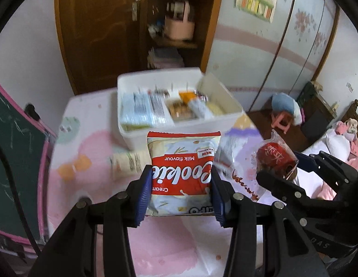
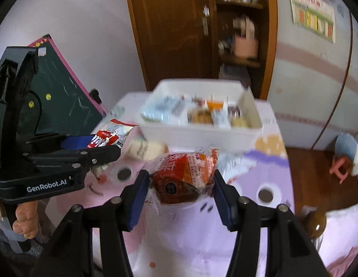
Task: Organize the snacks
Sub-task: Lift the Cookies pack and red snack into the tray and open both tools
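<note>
My left gripper (image 1: 181,184) is shut on a red and white cookie packet (image 1: 182,168) and holds it above the table, just in front of the white bin (image 1: 179,129). The packet also shows in the right wrist view (image 2: 109,136). My right gripper (image 2: 181,184) is shut on a red wrapped jujube cake (image 2: 185,175), to the right of the left gripper; the cake also shows in the left wrist view (image 1: 277,159). The white bin (image 2: 197,136) holds several snack packets in divided sections.
A pale snack packet (image 1: 128,164) lies on the pink patterned tablecloth (image 1: 155,237) before the bin. A green chalkboard (image 2: 61,101) leans at the left. A brown cupboard (image 1: 105,27) stands behind the table. A pink stool (image 1: 280,120) is on the floor at right.
</note>
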